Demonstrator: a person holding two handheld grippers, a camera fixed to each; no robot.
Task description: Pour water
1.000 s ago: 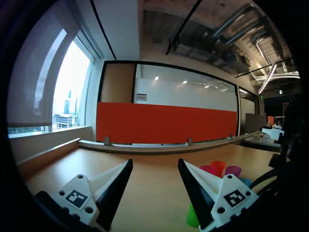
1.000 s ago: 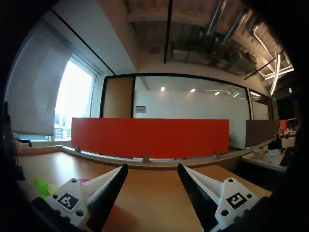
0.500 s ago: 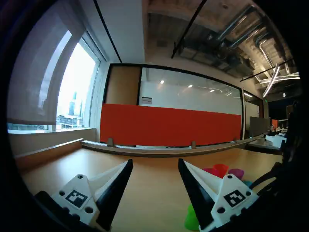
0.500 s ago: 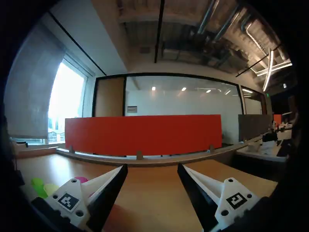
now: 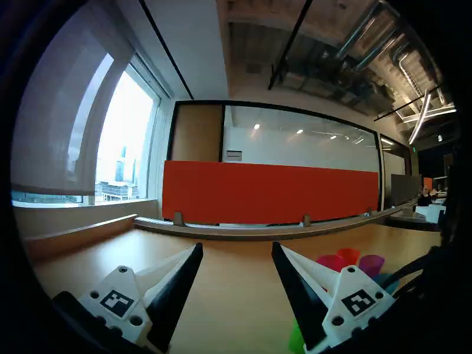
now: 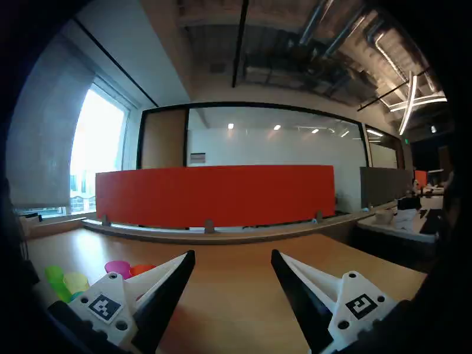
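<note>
The cups stand on the desk (image 5: 236,298), off to one side of each gripper. In the left gripper view a pink cup (image 5: 328,261), an orange cup (image 5: 349,255) and a purple cup (image 5: 371,264) bunch just behind the right-hand finger. A green cup (image 5: 295,342) sits lower, half hidden by that finger. Since half a second ago the three have drifted a little to the right, and the green one has slid nearer the bottom edge.

In the right gripper view the cluster lies low on the left, and more of it has come into sight, including a yellow-green cup (image 6: 75,282) beside the left-hand finger. The low, side-on angle hides what any cup holds.

The left gripper (image 5: 236,248) and the right gripper (image 6: 232,253) both hang with fingers spread wide, nothing between them. Bare wood runs ahead of each to the desk's far edge, under a red divider panel (image 5: 268,192), with a window (image 5: 127,147) at the left.
</note>
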